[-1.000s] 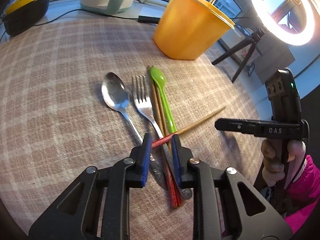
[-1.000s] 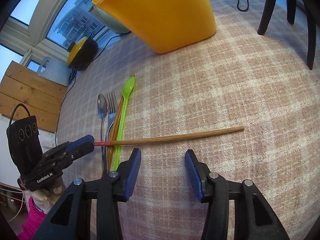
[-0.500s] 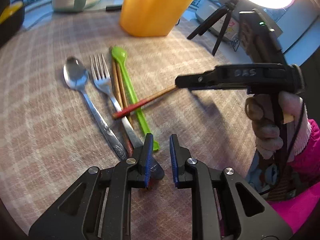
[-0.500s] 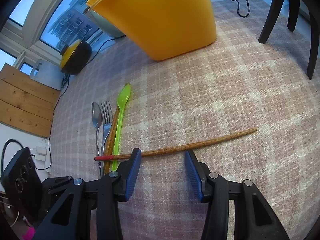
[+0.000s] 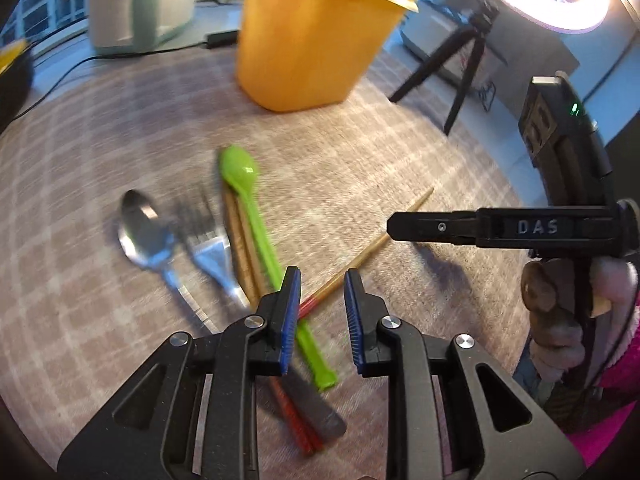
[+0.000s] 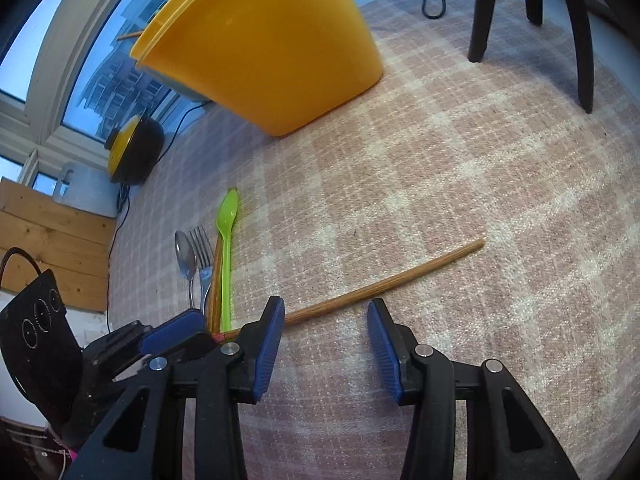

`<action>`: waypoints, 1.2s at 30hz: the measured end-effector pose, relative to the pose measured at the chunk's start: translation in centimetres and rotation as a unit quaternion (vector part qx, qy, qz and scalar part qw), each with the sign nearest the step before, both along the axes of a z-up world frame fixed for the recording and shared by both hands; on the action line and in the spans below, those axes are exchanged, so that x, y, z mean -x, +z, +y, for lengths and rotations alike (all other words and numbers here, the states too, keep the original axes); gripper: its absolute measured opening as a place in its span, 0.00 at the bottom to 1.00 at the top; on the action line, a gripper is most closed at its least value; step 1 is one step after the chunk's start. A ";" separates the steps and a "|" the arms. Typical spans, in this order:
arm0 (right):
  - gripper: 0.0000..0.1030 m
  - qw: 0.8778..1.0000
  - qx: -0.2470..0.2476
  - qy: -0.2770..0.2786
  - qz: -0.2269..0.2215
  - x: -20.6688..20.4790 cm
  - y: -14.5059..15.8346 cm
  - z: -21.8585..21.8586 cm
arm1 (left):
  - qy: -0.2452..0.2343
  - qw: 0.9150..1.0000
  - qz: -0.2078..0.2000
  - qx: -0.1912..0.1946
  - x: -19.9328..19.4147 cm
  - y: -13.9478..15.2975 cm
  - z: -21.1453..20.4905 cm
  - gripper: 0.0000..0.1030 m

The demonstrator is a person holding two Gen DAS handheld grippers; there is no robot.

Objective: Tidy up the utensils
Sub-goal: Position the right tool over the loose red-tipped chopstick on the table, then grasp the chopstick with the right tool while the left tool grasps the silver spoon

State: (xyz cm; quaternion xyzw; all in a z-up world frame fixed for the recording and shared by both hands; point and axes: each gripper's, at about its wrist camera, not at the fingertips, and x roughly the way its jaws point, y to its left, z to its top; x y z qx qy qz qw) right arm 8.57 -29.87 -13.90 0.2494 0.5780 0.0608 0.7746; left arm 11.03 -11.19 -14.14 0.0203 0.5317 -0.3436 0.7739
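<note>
- Presently, stray item: one brown wooden chopstick with a red butt end (image 6: 384,286), flat on the plaid-cloth tabletop (image 6: 460,168), long axis slanting from lower left to right of centre in the right wrist view.
- Left hand-held gripper (image 5: 322,312): jaws narrow, having just opened slightly; nothing gripped; the red end lies just ahead, between the blue fingertips.
- Right hand-held gripper (image 6: 326,334): jaws moderately wide, having just closed a little; empty; the shaft crosses just beyond its tips.
- Sorted group, centre left: steel spoon (image 5: 142,236), steel fork (image 5: 208,246), lime-green plastic spoon (image 5: 256,232), parallel.
- Destination, likely: orange plastic tub (image 5: 308,36), top centre.
- Judgement: left nearer the red end; right nearer mid-shaft.
</note>
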 end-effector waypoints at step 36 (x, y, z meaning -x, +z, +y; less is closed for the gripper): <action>0.26 0.960 0.214 0.175 -0.032 -5.2 0.0 7.5 | 0.134 0.991 -0.002 0.001 -2.5 1.5 10.2 0.31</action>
